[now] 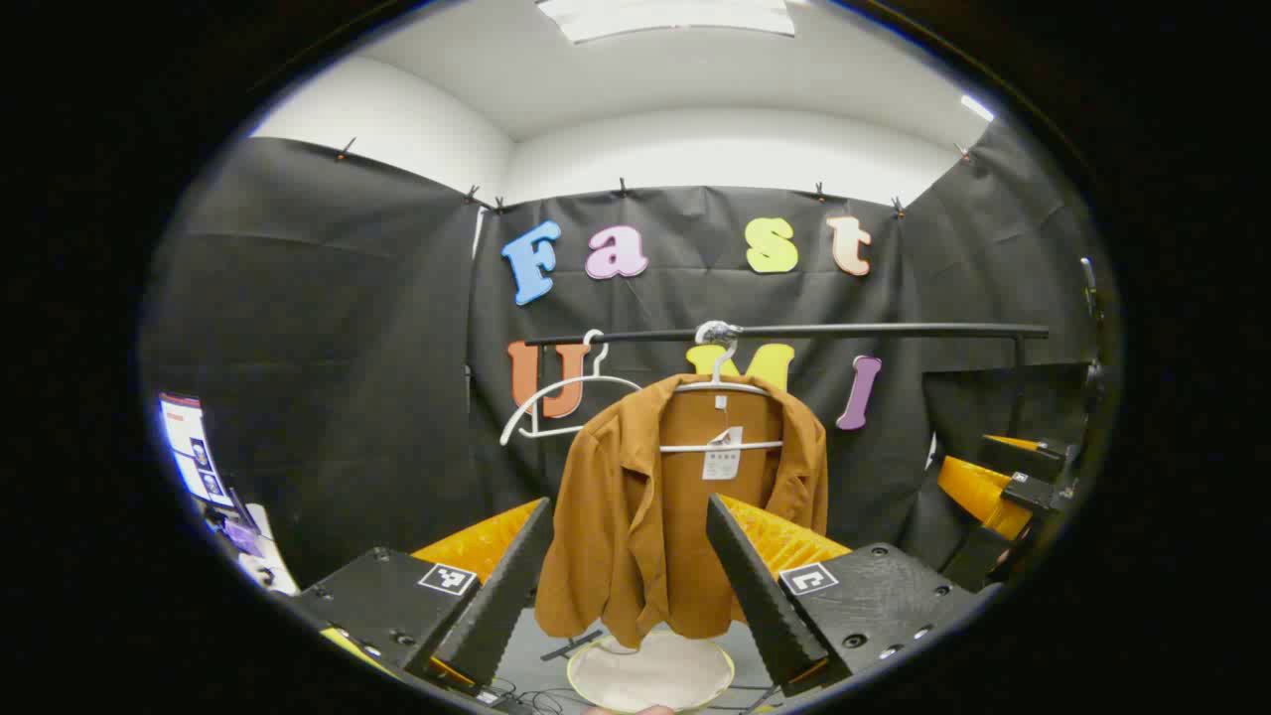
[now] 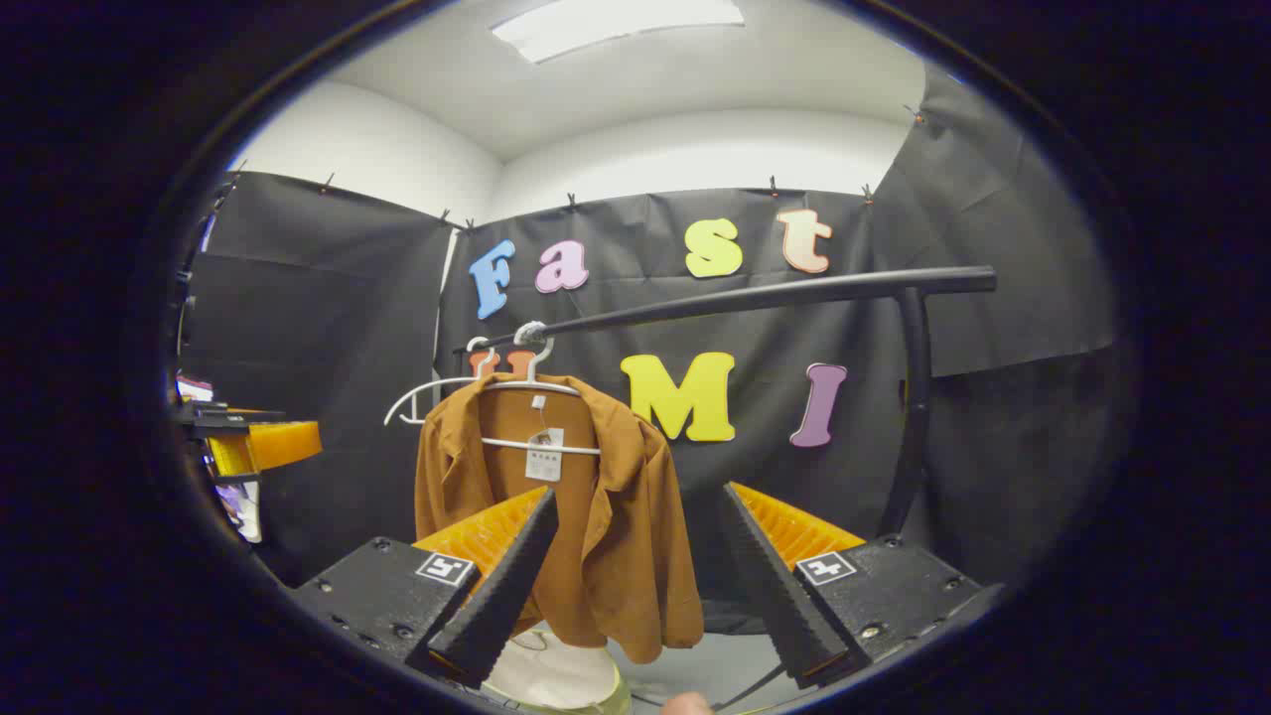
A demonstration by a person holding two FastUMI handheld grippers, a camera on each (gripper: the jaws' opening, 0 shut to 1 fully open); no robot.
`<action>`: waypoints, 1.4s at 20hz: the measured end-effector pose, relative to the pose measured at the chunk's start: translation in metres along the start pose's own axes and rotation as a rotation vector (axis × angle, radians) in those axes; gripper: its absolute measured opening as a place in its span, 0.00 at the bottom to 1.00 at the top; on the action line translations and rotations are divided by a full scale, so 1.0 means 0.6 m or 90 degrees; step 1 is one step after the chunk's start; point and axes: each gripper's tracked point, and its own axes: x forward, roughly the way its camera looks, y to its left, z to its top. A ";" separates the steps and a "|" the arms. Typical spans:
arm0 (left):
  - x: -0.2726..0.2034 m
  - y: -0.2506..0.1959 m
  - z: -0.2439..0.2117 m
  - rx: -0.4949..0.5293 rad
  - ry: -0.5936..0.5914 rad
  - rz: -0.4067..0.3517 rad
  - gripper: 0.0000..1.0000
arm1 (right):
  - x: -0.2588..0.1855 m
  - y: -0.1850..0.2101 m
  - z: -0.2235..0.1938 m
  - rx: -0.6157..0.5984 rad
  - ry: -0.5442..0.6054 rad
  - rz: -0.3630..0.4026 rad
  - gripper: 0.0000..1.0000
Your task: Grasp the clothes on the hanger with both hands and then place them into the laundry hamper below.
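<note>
Presently the brown shirt (image 1: 685, 497) hangs on its white hanger (image 1: 720, 387) from the rail (image 1: 874, 330), above the pale laundry hamper (image 1: 650, 673); left hand-held gripper (image 1: 628, 571) and right hand-held gripper (image 2: 635, 566) both stand apart, short of the cloth; grasping and lowering remain

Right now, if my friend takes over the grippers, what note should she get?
Left gripper: open, holding nothing, aimed at the shirt from short of it.
Right gripper: open, holding nothing, also short of the shirt.
The shirt hangs on a hanger from the rail. A spare hanger hangs beside it. The hamper stands below the shirt.
Done: nothing grasped yet.
Left: close both sets of fingers on the shirt, pull it off, drop it into the hamper.
</note>
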 end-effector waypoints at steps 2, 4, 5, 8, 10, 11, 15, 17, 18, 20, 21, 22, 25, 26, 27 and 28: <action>0.012 0.018 -0.005 0.008 0.004 -0.015 1.00 | 0.010 0.019 0.001 0.006 -0.003 -0.019 1.00; 0.024 0.034 -0.008 0.011 0.007 -0.028 1.00 | 0.022 0.042 -0.002 0.013 -0.001 -0.033 1.00; 0.030 0.039 -0.009 0.006 0.007 -0.036 0.95 | 0.027 0.050 -0.004 0.013 0.000 -0.042 1.00; 0.046 0.047 -0.016 0.002 0.009 -0.069 1.00 | 0.038 0.071 -0.014 0.001 0.008 -0.069 1.00; 0.063 0.057 -0.031 0.011 0.021 -0.087 1.00 | 0.040 0.082 -0.020 -0.002 0.012 -0.089 1.00; 0.069 0.060 -0.036 0.014 0.026 -0.096 0.96 | 0.041 0.086 -0.023 -0.003 0.016 -0.098 1.00; 0.090 0.068 -0.047 0.013 0.042 -0.109 0.95 | 0.045 0.092 -0.032 -0.009 0.031 -0.102 1.00; 0.092 0.064 -0.045 0.003 0.042 -0.099 0.96 | 0.051 0.086 -0.034 -0.011 0.037 -0.094 1.00; 0.091 0.057 -0.045 -0.002 0.042 -0.094 0.89 | 0.056 0.083 -0.040 -0.013 0.043 -0.087 1.00; 0.093 0.044 -0.053 -0.011 0.051 -0.087 1.00 | 0.068 0.075 -0.048 -0.016 0.055 -0.077 1.00; 0.096 0.038 -0.057 -0.013 0.059 -0.086 0.95 | 0.074 0.073 -0.051 -0.013 0.063 -0.070 1.00; 0.097 0.031 -0.062 -0.014 0.065 -0.085 0.96 | 0.081 0.072 -0.057 -0.007 0.069 -0.059 1.00; 0.110 0.014 -0.066 -0.006 0.072 -0.088 0.95 | 0.110 0.069 -0.075 0.014 0.091 -0.041 1.00; 0.119 0.015 -0.067 -0.003 0.075 -0.086 0.95 | 0.121 0.070 -0.083 0.023 0.101 -0.037 1.00; 0.127 0.014 -0.067 -0.003 0.076 -0.086 0.92 | 0.132 0.072 -0.089 0.035 0.109 -0.028 1.00; 0.138 0.013 -0.068 -0.004 0.079 -0.087 0.89 | 0.145 0.074 -0.098 0.048 0.121 -0.023 1.00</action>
